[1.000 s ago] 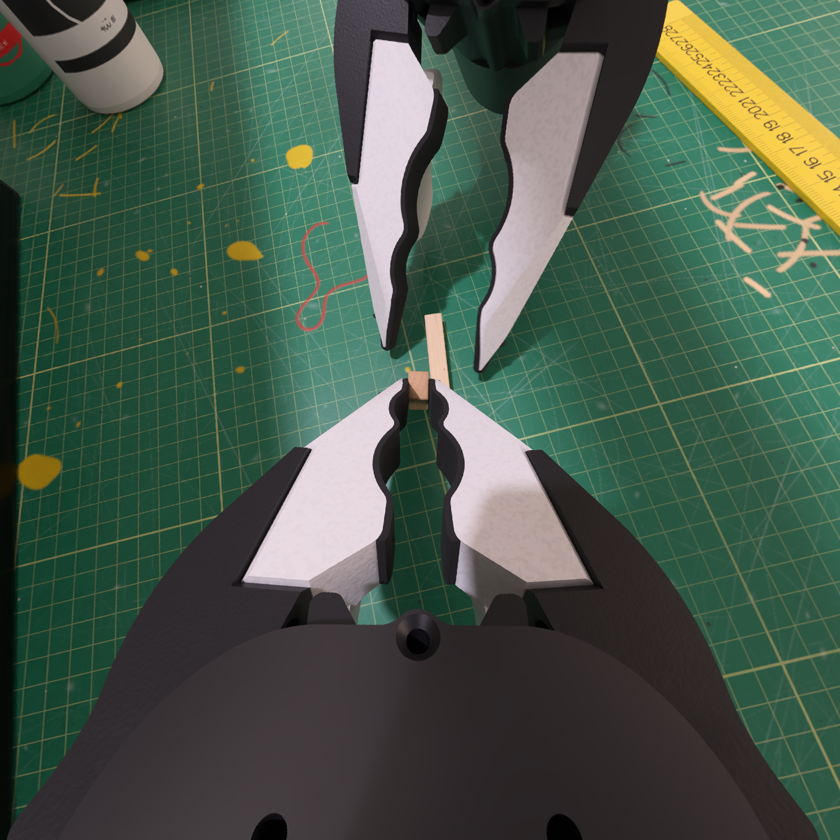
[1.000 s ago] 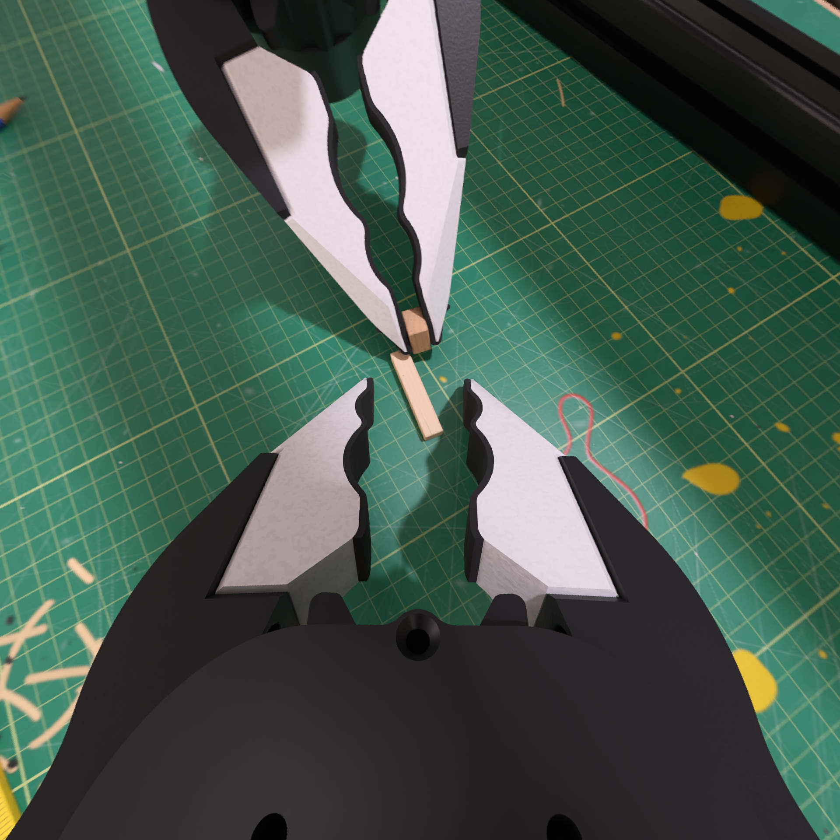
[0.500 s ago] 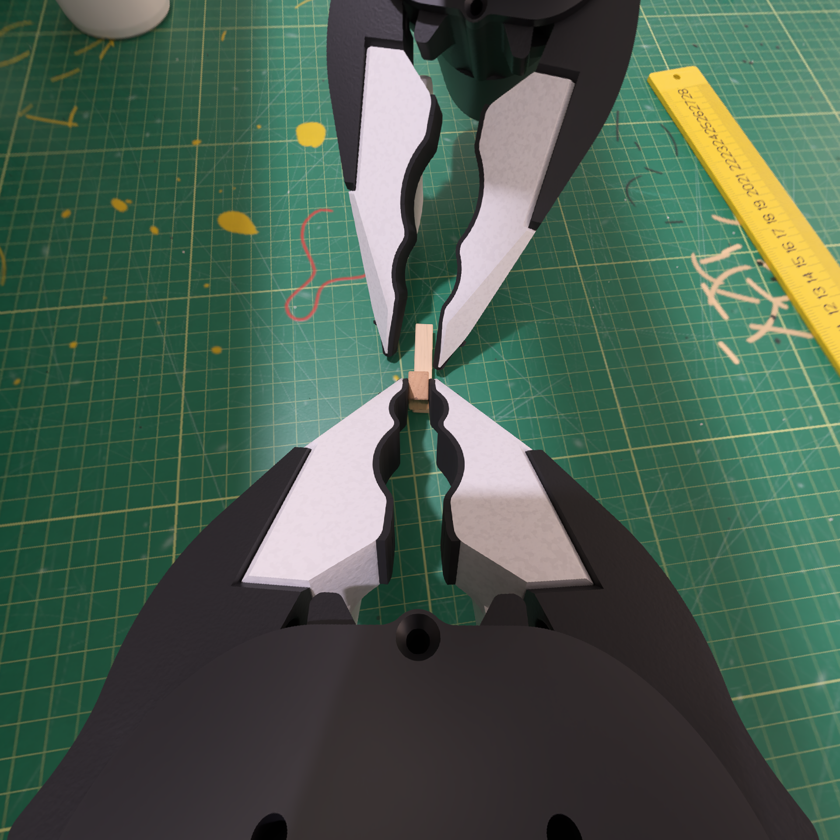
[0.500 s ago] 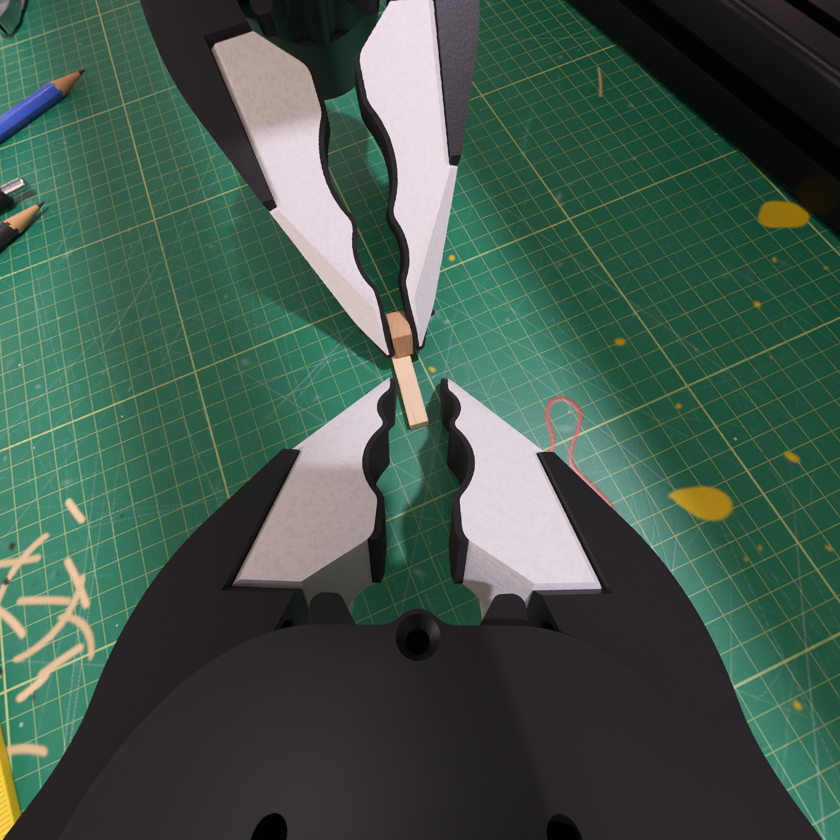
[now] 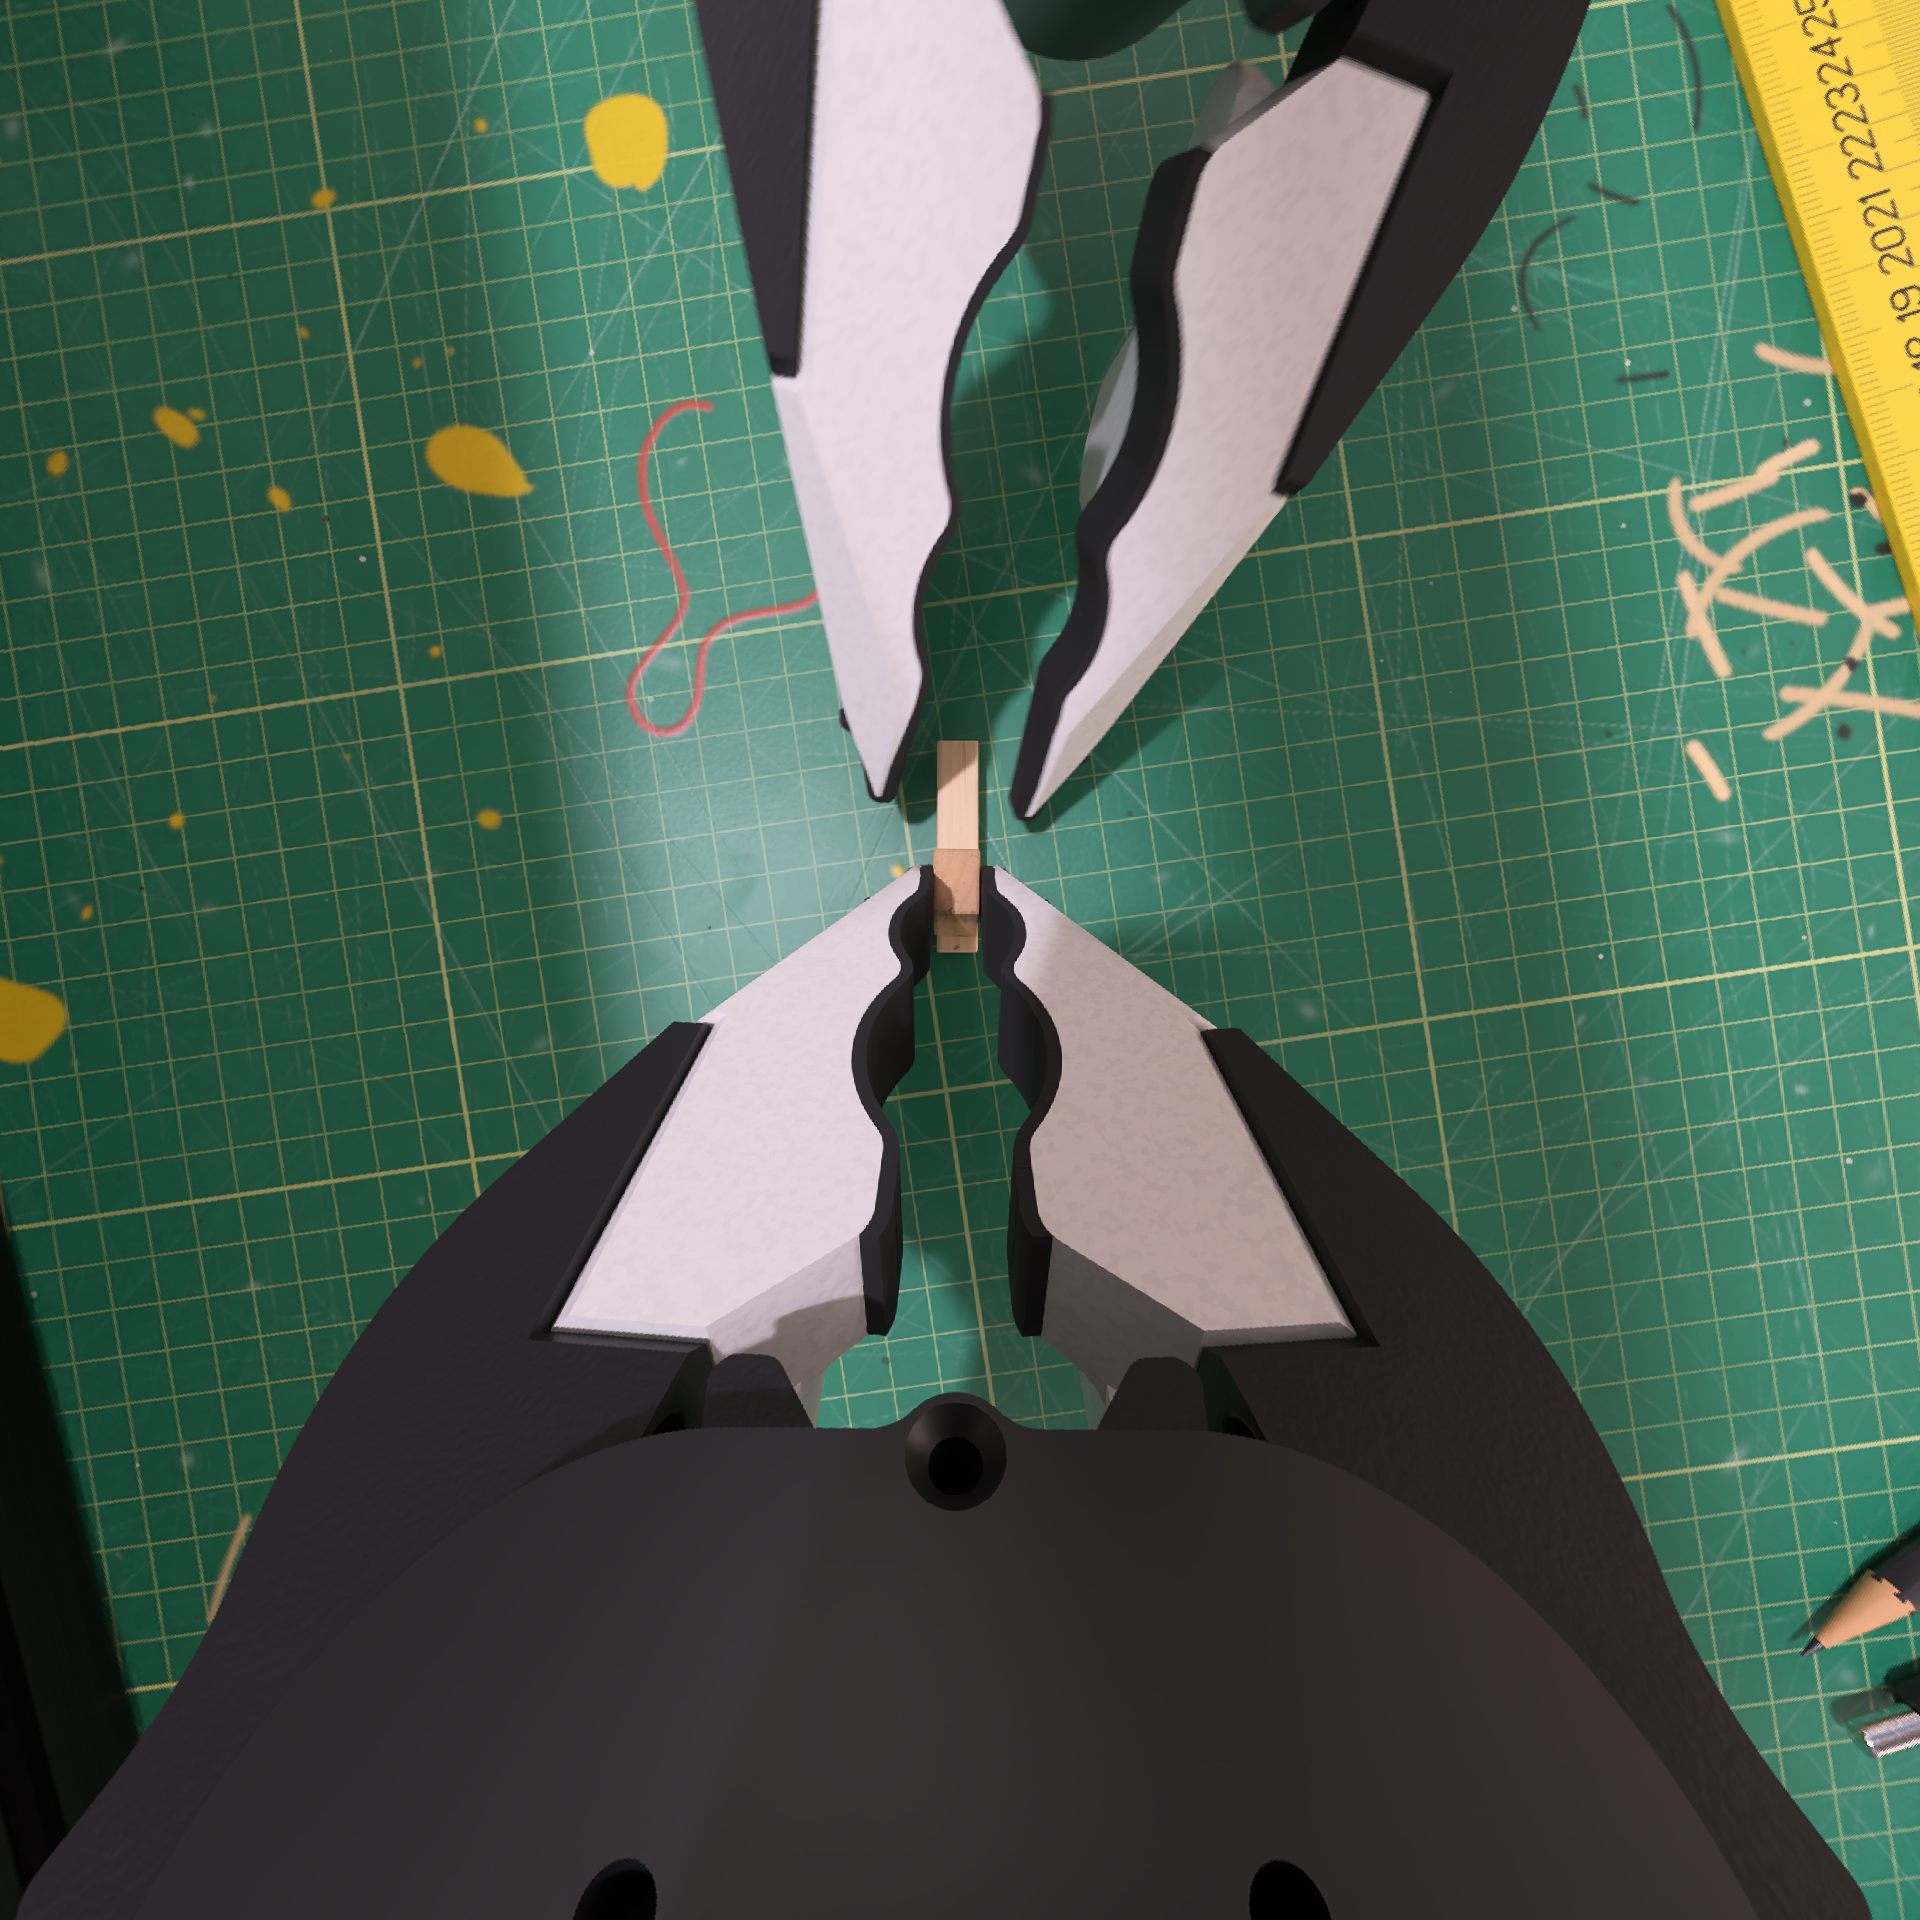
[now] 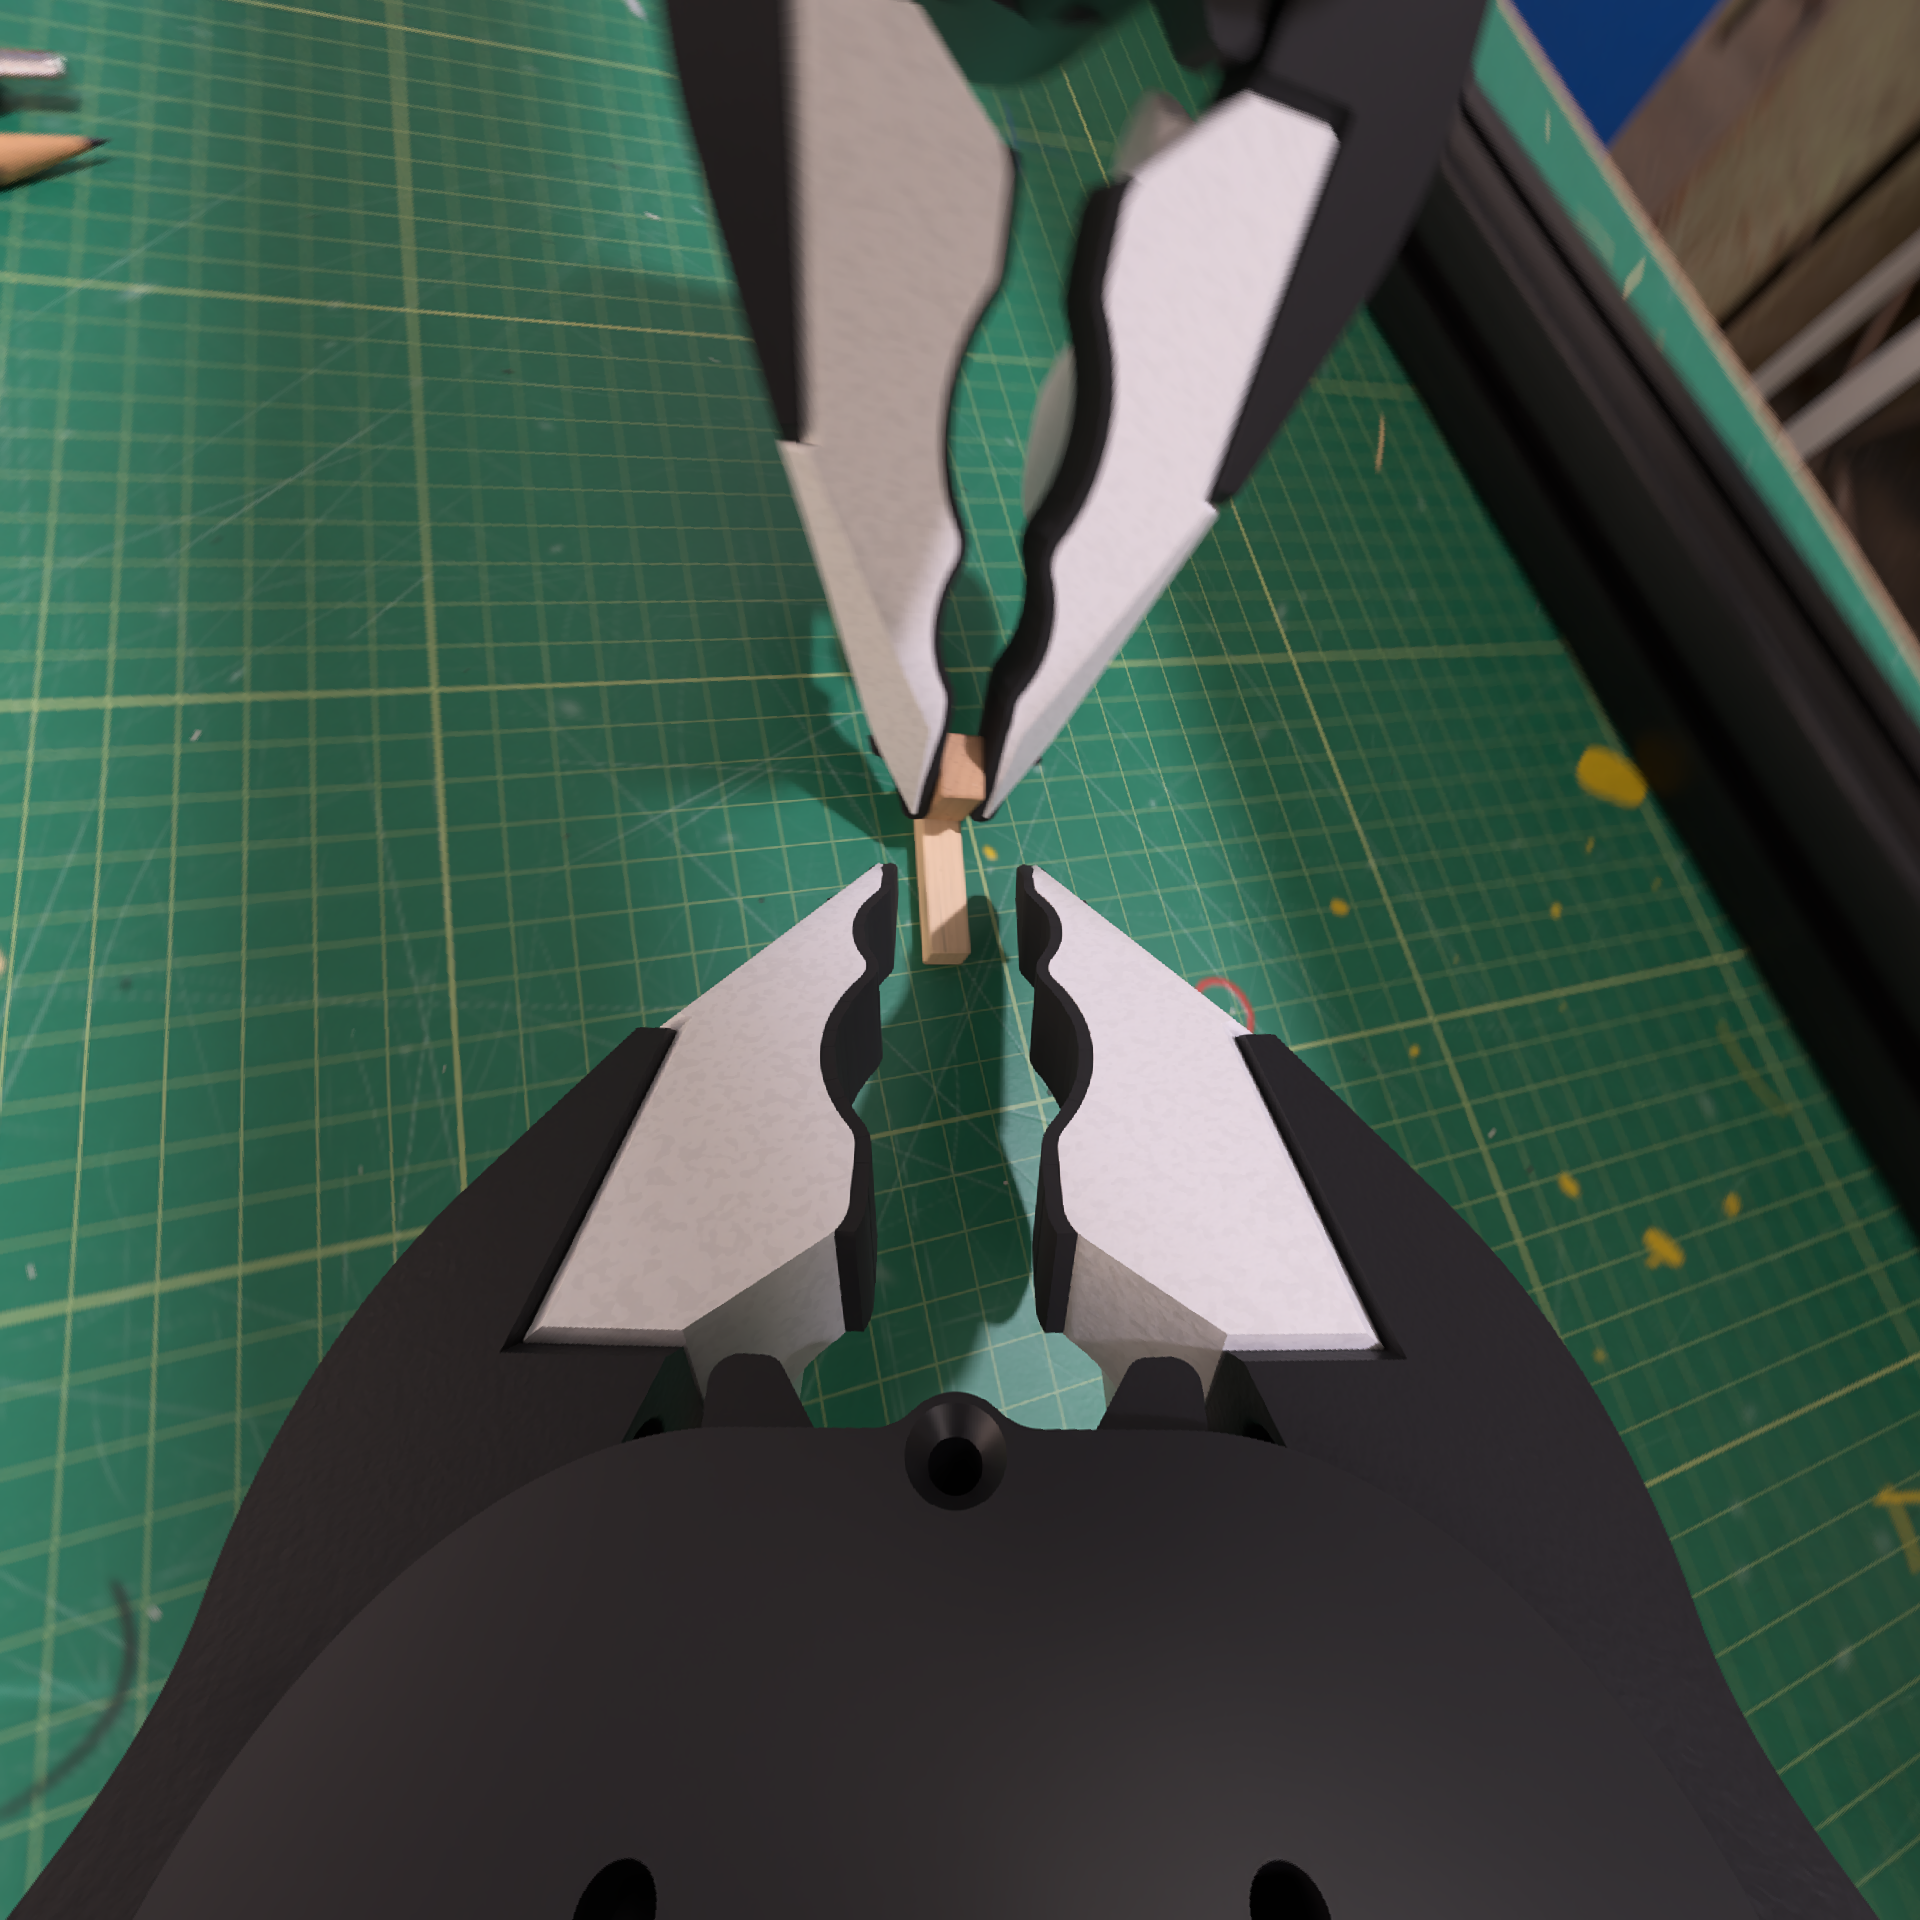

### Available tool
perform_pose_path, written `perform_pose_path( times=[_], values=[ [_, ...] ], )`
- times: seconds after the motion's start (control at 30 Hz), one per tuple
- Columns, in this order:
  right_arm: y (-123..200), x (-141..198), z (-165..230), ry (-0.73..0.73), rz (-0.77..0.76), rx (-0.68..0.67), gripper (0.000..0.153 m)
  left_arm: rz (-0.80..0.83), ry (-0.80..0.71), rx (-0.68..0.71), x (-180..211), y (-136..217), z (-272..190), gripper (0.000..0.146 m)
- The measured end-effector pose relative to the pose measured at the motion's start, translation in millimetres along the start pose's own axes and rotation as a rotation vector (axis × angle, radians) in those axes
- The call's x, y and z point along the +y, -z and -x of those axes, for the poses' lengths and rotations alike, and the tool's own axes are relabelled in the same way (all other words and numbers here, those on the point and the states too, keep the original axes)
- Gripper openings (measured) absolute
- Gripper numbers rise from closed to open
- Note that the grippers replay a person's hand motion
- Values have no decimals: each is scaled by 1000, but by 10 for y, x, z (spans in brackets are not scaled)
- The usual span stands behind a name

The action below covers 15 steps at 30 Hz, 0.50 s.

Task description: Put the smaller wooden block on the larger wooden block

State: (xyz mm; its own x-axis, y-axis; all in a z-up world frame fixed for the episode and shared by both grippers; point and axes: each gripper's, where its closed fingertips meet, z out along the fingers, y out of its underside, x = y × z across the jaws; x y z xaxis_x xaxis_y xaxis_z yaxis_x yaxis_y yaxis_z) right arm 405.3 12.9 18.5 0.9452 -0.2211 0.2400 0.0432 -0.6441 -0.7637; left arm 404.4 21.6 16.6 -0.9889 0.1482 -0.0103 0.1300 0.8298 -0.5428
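Two tools face you: left tool (image 5: 956, 883) clamps the small block (image 5: 956, 878) over the long block (image 5: 957, 795); right tool (image 6: 956, 878) stands apart around it.

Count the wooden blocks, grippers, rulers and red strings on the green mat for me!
Wooden blocks: 2, the small block and the long block
Grippers: 2, the left gripper and the right gripper
Rulers: 1, the yellow ruler
Strings: 1, the red string
Total: 6

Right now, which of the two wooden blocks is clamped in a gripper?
The smaller wooden block, short and darker tan, pinched by the left gripper. The larger wooden block, a long pale strip, lies between the right gripper fingertips, ungripped.
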Motion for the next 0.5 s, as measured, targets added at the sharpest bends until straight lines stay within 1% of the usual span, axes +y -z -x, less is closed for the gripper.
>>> perform_pose_path(
  times=[0.13, 0.3, 0.37, 0.5],
  values=[
    [67, -37, 99, 161, -77, -65, 24, 17, 2, 3, -17, -11, 6, 8],
    [72, -22, 92, 285, -104, -81, 21, 56, 9, 14, -28, -17, 5, 8],
    [88, -42, 90, 334, -132, -69, 17, 57, 10, 20, -35, -22, 4, 8],
    [52, -3, 71, 384, -110, -39, 13, 75, -4, 23, -42, -28, 4, 8]
  ],
)
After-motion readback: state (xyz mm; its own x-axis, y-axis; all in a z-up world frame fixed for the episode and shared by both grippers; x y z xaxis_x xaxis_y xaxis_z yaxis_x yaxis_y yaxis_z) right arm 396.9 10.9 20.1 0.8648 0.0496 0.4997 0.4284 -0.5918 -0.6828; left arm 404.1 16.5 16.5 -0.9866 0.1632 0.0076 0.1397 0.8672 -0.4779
